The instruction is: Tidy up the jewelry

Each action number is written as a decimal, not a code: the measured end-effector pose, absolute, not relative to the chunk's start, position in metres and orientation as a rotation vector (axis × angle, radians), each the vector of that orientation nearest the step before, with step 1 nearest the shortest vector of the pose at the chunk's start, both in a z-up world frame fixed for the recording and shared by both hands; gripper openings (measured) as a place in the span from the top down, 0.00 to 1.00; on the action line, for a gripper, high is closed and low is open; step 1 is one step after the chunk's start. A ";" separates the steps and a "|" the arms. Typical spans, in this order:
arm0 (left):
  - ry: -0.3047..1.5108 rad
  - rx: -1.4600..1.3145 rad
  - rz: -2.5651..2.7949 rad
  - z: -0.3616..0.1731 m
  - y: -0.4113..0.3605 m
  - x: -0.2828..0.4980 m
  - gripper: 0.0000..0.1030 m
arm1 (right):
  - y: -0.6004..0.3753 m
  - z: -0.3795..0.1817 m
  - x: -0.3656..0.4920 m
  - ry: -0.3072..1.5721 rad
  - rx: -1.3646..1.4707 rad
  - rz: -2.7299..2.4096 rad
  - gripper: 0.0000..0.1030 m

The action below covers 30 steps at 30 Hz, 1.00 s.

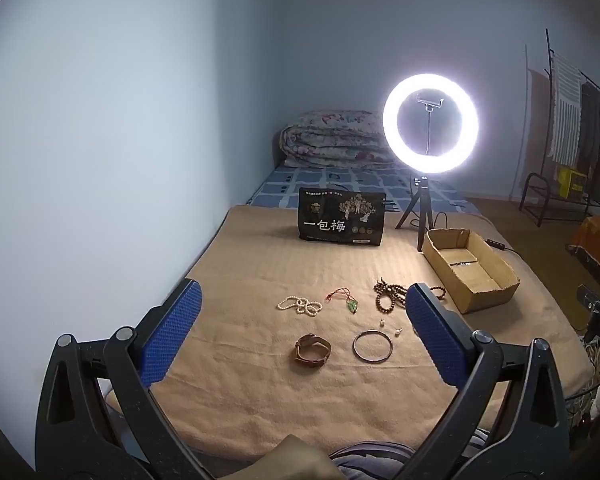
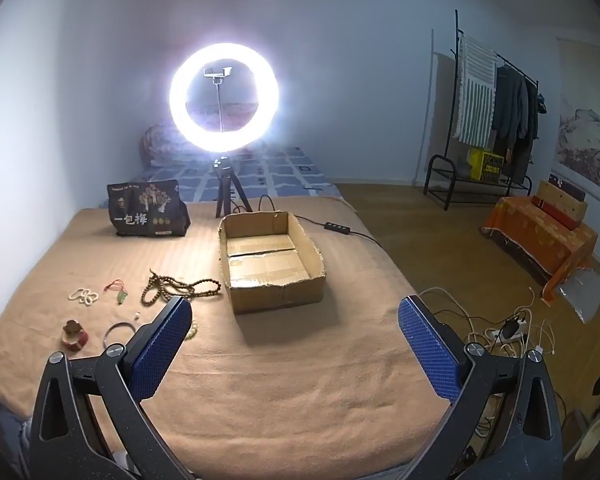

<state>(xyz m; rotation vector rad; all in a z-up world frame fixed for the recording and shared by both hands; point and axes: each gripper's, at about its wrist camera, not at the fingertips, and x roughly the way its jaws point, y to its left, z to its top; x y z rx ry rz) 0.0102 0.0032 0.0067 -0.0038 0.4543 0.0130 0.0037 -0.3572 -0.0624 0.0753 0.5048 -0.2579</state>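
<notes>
Jewelry lies on a tan blanket [image 1: 240, 400]: a white pearl strand [image 1: 300, 306], a green pendant on a red cord [image 1: 346, 300], brown wooden beads [image 1: 388, 296], a metal bangle [image 1: 372, 346], a brown leather watch [image 1: 312, 352] and two small pearl earrings [image 1: 390, 327]. An open, empty cardboard box [image 2: 272, 260] stands right of them. My left gripper [image 1: 304, 304] is open and empty, held above the jewelry. My right gripper [image 2: 294, 312] is open and empty, in front of the box; the beads [image 2: 180, 286] lie to its left.
A lit ring light on a tripod [image 1: 430, 132] and a black snack bag [image 1: 342, 216] stand behind the jewelry. A folded quilt [image 1: 332, 140] lies at the bed's far end. A wall runs along the left. Cables and a power strip [image 2: 508, 330] lie on the floor at right.
</notes>
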 end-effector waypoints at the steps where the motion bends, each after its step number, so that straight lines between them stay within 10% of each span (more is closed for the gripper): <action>1: 0.454 -0.004 0.013 0.007 0.003 0.010 0.00 | -0.357 -0.062 0.004 0.505 0.075 -0.258 0.00; 30: 0.444 -0.016 0.021 0.009 0.006 0.012 0.00 | -0.347 -0.057 0.009 0.498 0.049 -0.246 0.00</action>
